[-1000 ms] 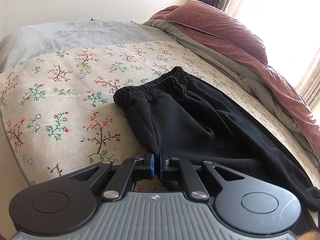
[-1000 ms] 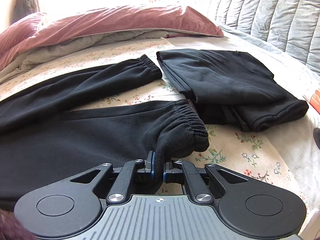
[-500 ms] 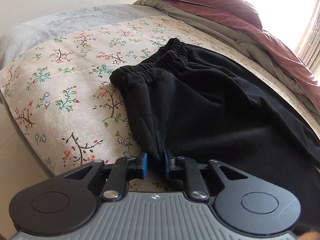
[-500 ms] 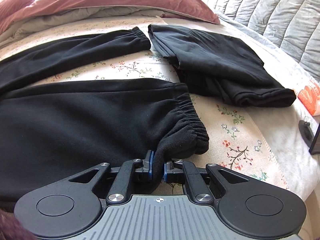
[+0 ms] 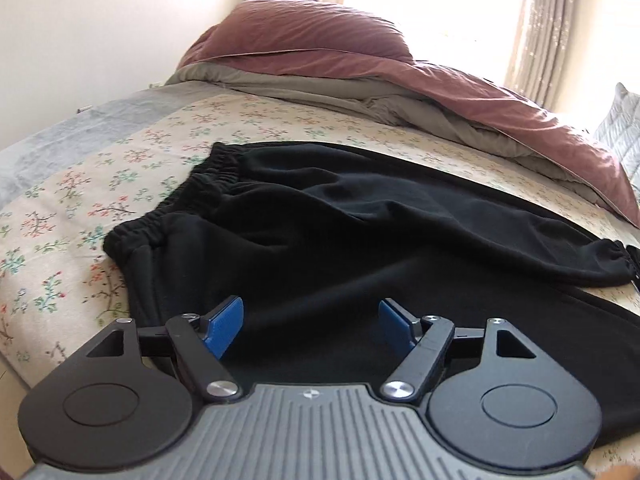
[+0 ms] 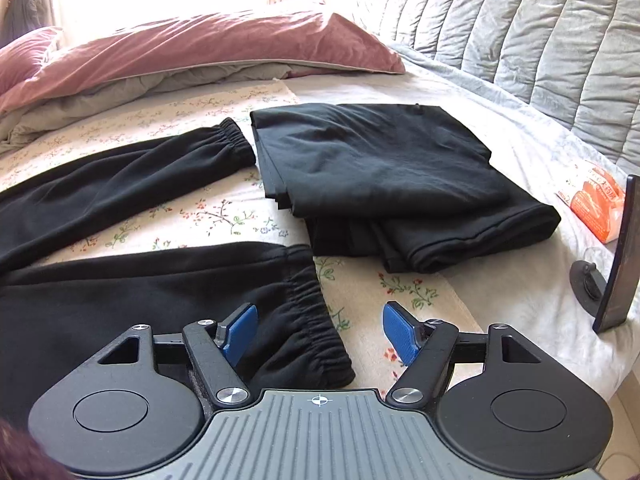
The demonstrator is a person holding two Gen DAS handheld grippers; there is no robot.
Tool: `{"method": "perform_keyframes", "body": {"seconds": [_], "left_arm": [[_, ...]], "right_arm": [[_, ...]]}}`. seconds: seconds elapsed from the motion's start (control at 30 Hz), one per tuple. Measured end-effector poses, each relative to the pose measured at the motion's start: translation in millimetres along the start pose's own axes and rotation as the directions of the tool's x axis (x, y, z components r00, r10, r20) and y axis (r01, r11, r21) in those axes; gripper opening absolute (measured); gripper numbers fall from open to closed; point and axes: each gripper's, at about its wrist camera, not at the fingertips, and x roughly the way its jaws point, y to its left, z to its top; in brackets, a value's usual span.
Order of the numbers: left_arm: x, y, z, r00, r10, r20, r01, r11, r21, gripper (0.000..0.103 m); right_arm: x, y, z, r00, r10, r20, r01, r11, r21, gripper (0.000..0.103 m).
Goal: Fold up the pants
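Now both claws stand with their jaws spread wide and nothing between them. The left gripper hangs low over the near hip of the black sweatpants, its blue pads apart above dark fleece without pinching it. The pants lie flat across the floral bedsheet, elastic waistband at the left and both legs running off to the right. The far leg ends in a gathered cuff at the right edge of that view.

From the right wrist camera, the right gripper hovers at the near leg's cuff. Its left pad sits over the ruched elastic and its right pad over bare sheet just beside it. The far leg's cuff lies well apart from the near one, with a strip of flowered sheet showing between the two legs.

Just right of the far cuff rests a folded black garment, a neat stack close to both cuffs. Beyond it, a rumpled mauve duvet with a grey underside is heaped along the far side of the bed, under the bright window. A grey quilted headboard rises at the far right. Near the right edge lie an orange packet and a dark phone on a stand, propped upright.
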Motion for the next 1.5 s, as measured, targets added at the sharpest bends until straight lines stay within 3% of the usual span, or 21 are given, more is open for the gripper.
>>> {"method": "perform_keyframes", "body": {"seconds": [0.1, 0.17, 0.2, 0.23, 0.27, 0.43, 0.6, 0.73, 0.9, 1.0, 1.13, 1.37, 1.5], "left_arm": [[12, -28, -4, 0.996, -0.079, -0.031, 0.081, 0.995, 0.061, 0.092], [22, -40, -6, 0.992, -0.113, -0.051, 0.117, 0.990, 0.081, 0.095], [26, -45, -9, 0.990, -0.129, -0.062, 0.135, 0.987, 0.091, 0.096], [29, -50, -10, 0.987, -0.141, -0.071, 0.147, 0.984, 0.099, 0.096], [35, -52, -10, 0.986, -0.149, -0.079, 0.157, 0.982, 0.104, 0.097], [50, -63, -11, 0.980, -0.159, -0.119, 0.173, 0.978, 0.118, 0.097], [55, -62, -8, 0.977, -0.162, -0.136, 0.178, 0.977, 0.113, 0.098], [52, -74, 1, 0.976, -0.181, -0.122, 0.198, 0.969, 0.147, 0.102], [62, -107, 28, 0.964, -0.239, -0.119, 0.259, 0.944, 0.204, 0.103], [75, -147, 53, 0.951, -0.284, -0.120, 0.307, 0.912, 0.272, 0.103], [98, -211, 86, 0.930, -0.343, -0.131, 0.367, 0.858, 0.360, 0.103], [180, -323, 124, 0.904, -0.388, -0.177, 0.421, 0.748, 0.512, 0.103], [243, -381, 122, 0.892, -0.391, -0.227, 0.442, 0.653, 0.615, 0.103]], "right_arm": [[20, -1, 10, 0.998, 0.065, -0.005, -0.065, 0.997, 0.034, 0.069], [35, 2, 13, 0.997, 0.074, -0.012, -0.073, 0.997, 0.028, 0.061], [41, 3, 13, 0.998, 0.065, -0.018, -0.065, 0.998, 0.014, 0.055], [48, 7, 11, 0.999, 0.044, -0.028, -0.044, 0.999, -0.009, 0.038], [54, 10, 9, 0.999, 0.029, -0.044, -0.031, 0.999, -0.039, 0.029], [61, 16, 5, 0.999, -0.002, -0.049, -0.003, 0.994, -0.110, 0.022], [61, 21, 7, 0.996, -0.055, -0.076, 0.045, 0.990, -0.131, 0.027], [40, 30, 17, 0.998, -0.047, -0.049, 0.039, 0.988, -0.151, 0.061], [16, 32, 43, 0.999, 0.031, 0.010, -0.031, 0.999, -0.043, 0.064], [18, 35, 62, 0.988, 0.139, 0.071, -0.143, 0.988, 0.062, 0.065], [48, 46, 82, 0.951, 0.290, 0.111, -0.306, 0.933, 0.188, 0.065], [111, 64, 105, 0.936, 0.337, 0.101, -0.352, 0.887, 0.300, 0.065], [149, 62, 102, 0.937, 0.340, 0.085, -0.346, 0.859, 0.376, 0.063]]}}
